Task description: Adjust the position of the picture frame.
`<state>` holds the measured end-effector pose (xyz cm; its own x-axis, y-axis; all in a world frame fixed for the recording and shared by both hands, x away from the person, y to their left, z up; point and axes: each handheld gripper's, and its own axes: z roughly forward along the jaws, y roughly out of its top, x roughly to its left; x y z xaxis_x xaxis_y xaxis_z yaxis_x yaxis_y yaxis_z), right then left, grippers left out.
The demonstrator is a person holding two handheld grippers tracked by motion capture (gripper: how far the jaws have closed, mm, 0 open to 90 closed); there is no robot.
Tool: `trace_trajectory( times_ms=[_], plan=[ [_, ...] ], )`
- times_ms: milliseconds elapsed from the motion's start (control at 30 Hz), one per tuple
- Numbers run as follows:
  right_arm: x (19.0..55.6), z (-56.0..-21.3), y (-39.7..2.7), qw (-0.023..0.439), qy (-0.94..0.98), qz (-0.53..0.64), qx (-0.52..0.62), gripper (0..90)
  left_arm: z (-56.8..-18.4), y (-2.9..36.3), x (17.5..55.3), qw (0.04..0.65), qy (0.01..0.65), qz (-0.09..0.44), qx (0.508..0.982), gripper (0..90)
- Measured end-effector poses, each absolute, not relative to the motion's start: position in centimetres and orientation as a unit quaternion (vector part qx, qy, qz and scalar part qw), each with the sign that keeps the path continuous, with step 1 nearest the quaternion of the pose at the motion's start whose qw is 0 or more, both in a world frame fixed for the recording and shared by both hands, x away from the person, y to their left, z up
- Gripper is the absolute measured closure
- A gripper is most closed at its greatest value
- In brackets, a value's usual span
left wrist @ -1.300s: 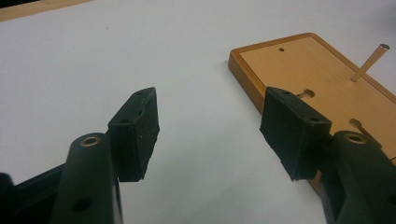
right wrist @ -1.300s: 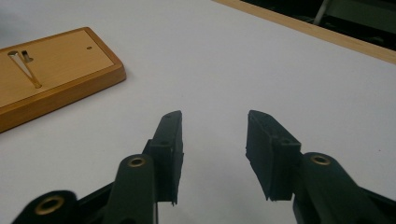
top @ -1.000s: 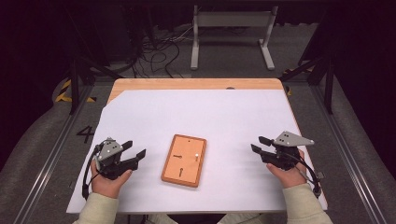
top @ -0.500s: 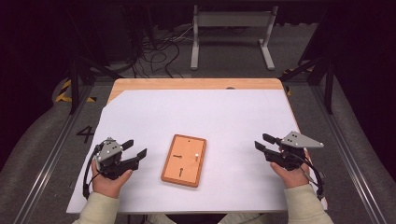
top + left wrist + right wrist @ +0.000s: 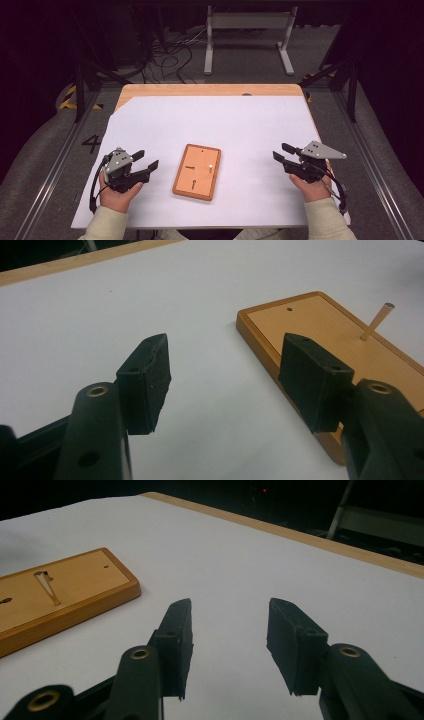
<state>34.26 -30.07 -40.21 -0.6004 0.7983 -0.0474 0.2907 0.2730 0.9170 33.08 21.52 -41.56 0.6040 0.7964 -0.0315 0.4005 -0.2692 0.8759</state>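
A flat wooden board (image 5: 197, 171) lies on the white sheet at the table's front middle. A thin upright peg (image 5: 211, 167) stands in it, beside small holes and dark marks. My left gripper (image 5: 146, 158) rests on the sheet left of the board, open and pointing toward it. In the left gripper view the jaws (image 5: 227, 375) are apart with nothing between them, and the board (image 5: 320, 325) and peg (image 5: 377, 320) lie just beyond the right jaw. My right gripper (image 5: 281, 151) sits right of the board, open and empty (image 5: 230, 640), with the board (image 5: 65, 592) off to its left.
The white sheet (image 5: 220, 125) covers most of a wooden table, whose edge (image 5: 210, 90) shows at the back. A metal stand (image 5: 248, 35) and loose cables (image 5: 170, 55) lie on the dark floor beyond. Bare sheet surrounds the board on all sides.
My right gripper has shifted slightly to the right. The left gripper and the board have stayed where they were.
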Motion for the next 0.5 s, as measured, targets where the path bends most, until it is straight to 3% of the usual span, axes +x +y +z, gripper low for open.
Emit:
trace_trajectory(
  times_ms=[133,267,400,500],
  plan=[
    [34.2,-40.2,-30.1,0.263,0.752,0.483,0.362,53.8,-41.2,20.7,32.4,0.461,0.356,0.196,0.789,38.4],
    [34.2,-40.2,-30.2,0.262,0.752,0.483,0.364,53.8,-40.9,19.4,31.2,0.463,0.303,0.163,0.817,45.6],
    [34.3,-40.3,-30.1,0.262,0.754,0.478,0.367,53.7,-41.1,18.6,30.6,0.453,0.269,0.125,0.841,59.9],
    [34.3,-40.4,-30.0,0.259,0.756,0.476,0.368,53.8,-41.3,17.9,30.6,0.441,0.251,0.100,0.856,77.4]
  ],
)
